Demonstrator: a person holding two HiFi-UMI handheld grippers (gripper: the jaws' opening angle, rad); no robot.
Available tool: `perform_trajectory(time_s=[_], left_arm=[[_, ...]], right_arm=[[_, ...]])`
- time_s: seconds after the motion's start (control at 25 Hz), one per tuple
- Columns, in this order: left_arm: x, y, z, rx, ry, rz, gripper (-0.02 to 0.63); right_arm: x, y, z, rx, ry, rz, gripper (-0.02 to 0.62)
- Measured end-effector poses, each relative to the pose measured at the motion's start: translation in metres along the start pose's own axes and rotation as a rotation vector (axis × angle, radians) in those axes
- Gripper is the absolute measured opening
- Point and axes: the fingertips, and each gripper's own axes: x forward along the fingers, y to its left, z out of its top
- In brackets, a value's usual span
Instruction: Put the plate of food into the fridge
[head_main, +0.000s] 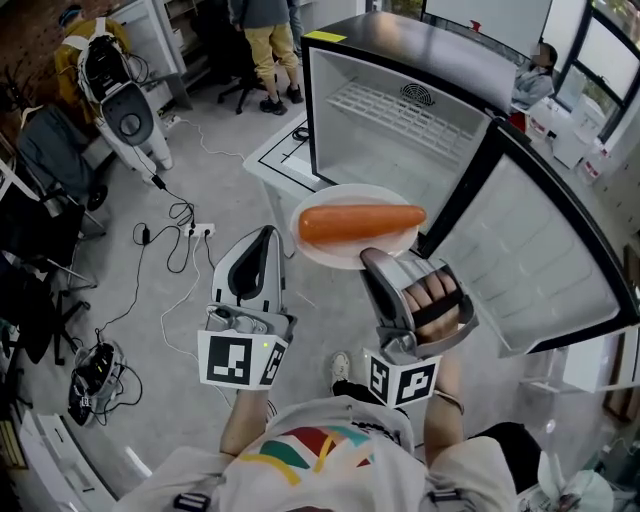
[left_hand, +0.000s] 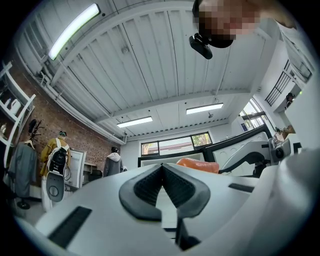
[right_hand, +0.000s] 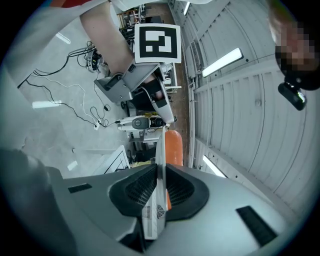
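Note:
A white plate (head_main: 312, 243) carrying a long orange carrot (head_main: 360, 224) hangs level in front of the open fridge (head_main: 400, 120). My right gripper (head_main: 376, 262) is shut on the plate's near rim. In the right gripper view the plate (right_hand: 161, 150) runs edge-on between the pads, with the carrot (right_hand: 174, 147) beyond them. My left gripper (head_main: 265, 234) hovers just left of the plate, shut and empty. In the left gripper view its jaws (left_hand: 161, 168) meet at the tips, with the carrot (left_hand: 197, 164) past them. The fridge door (head_main: 545, 260) stands wide open to the right.
A wire shelf (head_main: 400, 115) sits inside the otherwise bare fridge. Cables and a power strip (head_main: 200, 231) lie on the grey floor at left. A white machine (head_main: 125, 100) stands at far left. A person (head_main: 268, 45) stands behind the fridge; another sits at the back right.

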Motion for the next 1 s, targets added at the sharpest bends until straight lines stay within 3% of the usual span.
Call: perform_trajectory(time_s=[0.64, 1.0], left_arm=[[0.088, 0.008, -0.033, -0.002, 0.002, 0.014, 0.006], [0.120, 0.023, -0.047, -0.018, 0.013, -0.012, 0.006]], right_arm=[[0.066, 0.007, -0.066, 0.015, -0.001, 0.019, 0.044], [0.094, 0.013, -0.079, 0.035, 0.026, 0.044, 0.044]])
